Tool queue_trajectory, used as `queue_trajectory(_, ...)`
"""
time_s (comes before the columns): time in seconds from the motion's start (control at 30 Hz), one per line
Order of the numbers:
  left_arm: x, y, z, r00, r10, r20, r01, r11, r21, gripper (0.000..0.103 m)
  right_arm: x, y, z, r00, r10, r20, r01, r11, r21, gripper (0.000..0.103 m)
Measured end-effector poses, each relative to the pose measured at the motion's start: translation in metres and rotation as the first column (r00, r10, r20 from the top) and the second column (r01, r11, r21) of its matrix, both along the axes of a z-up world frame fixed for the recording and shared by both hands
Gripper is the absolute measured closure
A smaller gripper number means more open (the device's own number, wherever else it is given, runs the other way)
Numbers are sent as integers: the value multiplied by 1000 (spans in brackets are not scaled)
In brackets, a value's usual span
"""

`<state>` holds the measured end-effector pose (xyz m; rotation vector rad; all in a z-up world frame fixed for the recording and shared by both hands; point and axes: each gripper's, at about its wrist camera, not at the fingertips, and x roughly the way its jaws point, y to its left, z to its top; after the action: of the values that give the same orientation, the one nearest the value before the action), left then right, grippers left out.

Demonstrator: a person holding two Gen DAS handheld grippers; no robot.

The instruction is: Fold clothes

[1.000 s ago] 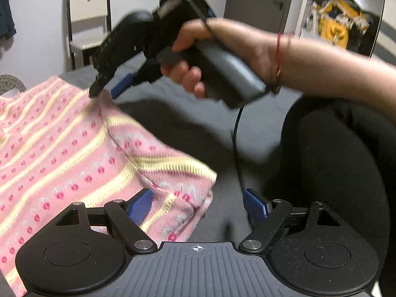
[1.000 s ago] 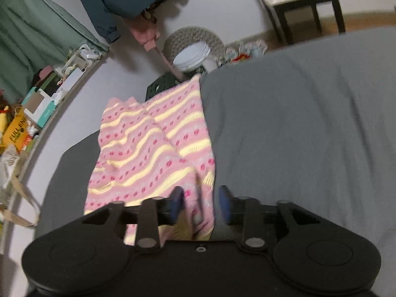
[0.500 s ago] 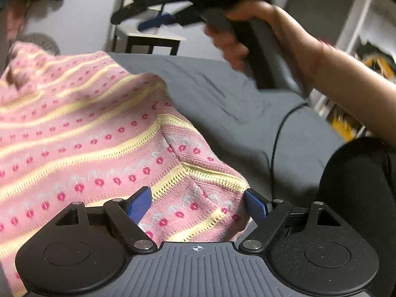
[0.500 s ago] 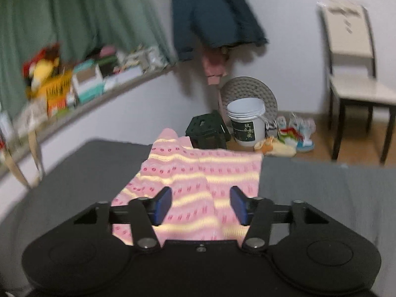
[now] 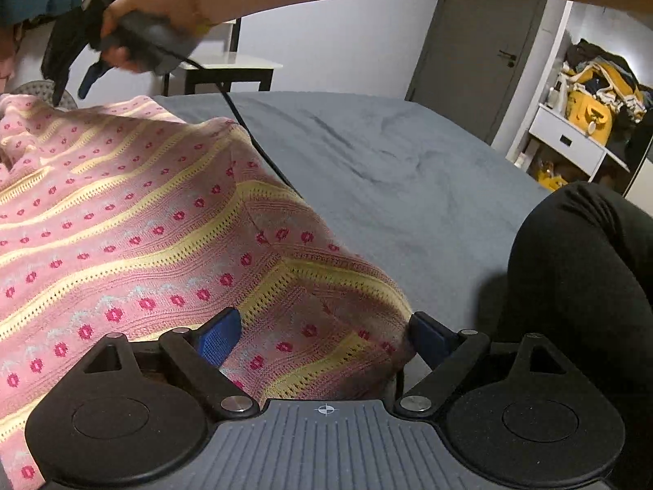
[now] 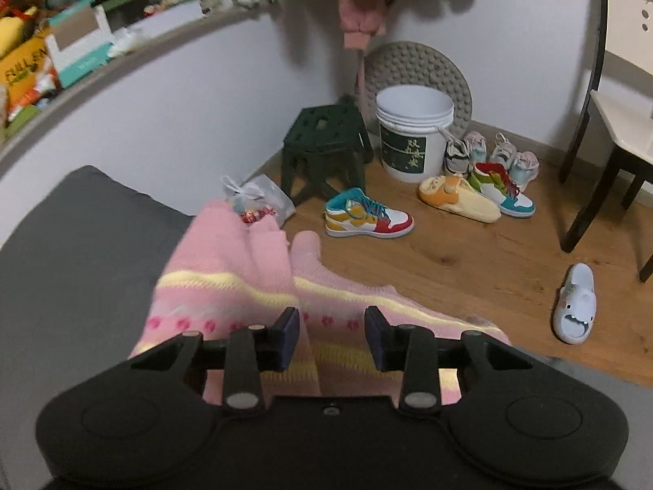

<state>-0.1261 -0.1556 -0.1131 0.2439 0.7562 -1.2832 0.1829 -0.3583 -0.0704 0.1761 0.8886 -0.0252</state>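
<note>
Now pink sweater [image 5: 134, 220] between left tool [image 5: 322, 337] tips

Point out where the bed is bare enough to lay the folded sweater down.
The grey bed cover is bare between the pink sweater, the person's dark knee and the far edge. In the right wrist view another dark strip lies beside the sweater. The wall-side floor is crowded with shoes.

One pink striped sweater [image 5: 134, 220] is seen on one grey bed [image 5: 392, 171]. Two tools are counted: left tool [image 5: 322, 337], right tool [image 6: 331, 337]. On the floor, one white bucket [image 6: 412, 134], one green stool [image 6: 322, 143], one grey slipper [image 6: 575, 304] and one chair [image 6: 620, 114] are noted. Sneakers number about six.
</note>
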Motion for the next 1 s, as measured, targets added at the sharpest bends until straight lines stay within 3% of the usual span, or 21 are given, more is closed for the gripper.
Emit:
queue_trajectory(0.3,-4,-1,-2,1000,-4,5,4,1000,-4,10,9,21,-16,995,74,60,-75,997,12,67)
queue_trajectory(0.37,-4,-2,-3,1000,-4,7,4,1000,-2,10,13,27,-15,993,98,62,-99,995,9,72)
queue_trajectory(0.43,-5,-3,-4,1000,-6,14,6,1000,1,10,14,31,-16,992,118,49,-118,993,1,88)
queue_trajectory(0.5,-5,-3,-4,1000,-8,21,8,1000,5,10,14,36,-12,990,130,46,-129,991,-32,96)
queue_trajectory(0.67,-6,-4,-4,999,-13,36,12,1000,11,10,3,34,14,985,139,97,-128,985,-118,97)
queue_trajectory(0.83,-8,-6,-5,998,-13,58,11,1000,27,10,-12,-9,43,986,16,164,6,991,-135,97)
queue_trajectory(1.0,-6,-4,-5,1000,-1,31,1,1000,17,10,-12,-61,18,980,-189,60,195,975,-105,100)
